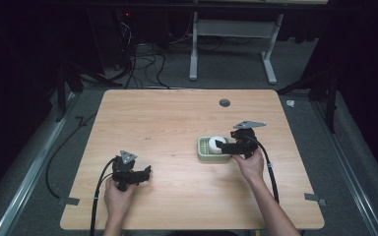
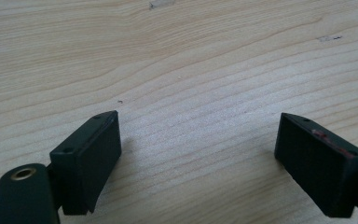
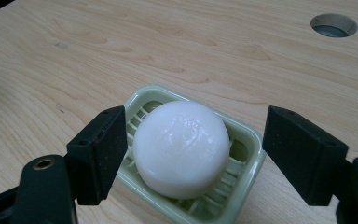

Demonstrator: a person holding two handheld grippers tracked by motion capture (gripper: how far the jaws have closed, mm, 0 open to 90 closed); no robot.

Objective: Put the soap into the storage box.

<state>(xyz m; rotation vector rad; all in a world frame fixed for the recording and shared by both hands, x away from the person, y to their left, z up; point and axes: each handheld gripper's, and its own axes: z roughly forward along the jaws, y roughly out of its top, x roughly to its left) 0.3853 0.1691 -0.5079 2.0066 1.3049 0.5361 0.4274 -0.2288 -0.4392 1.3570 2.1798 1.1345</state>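
A round white soap bar (image 3: pixel 182 147) lies in a pale green slotted soap dish (image 3: pixel 247 140) on the wooden table. From above, the soap (image 1: pixel 215 144) and dish (image 1: pixel 203 146) sit right of the table's middle. My right gripper (image 3: pixel 193 144) stands open with one jaw on each side of the soap, apart from it; in the high view this right gripper (image 1: pixel 222 145) reaches in from the dish's right. My left gripper (image 2: pixel 196 140) is open over bare wood, and the high view places that left gripper (image 1: pixel 147 173) near the front left.
A round cable hole (image 1: pixel 224 103) pierces the table (image 1: pixel 167 123) near its far edge, also seen as a cable hole (image 3: pixel 333 24) beyond the dish. Cables trail from both grippers toward the front edge. A white desk frame (image 1: pixel 231 44) stands on the floor behind.
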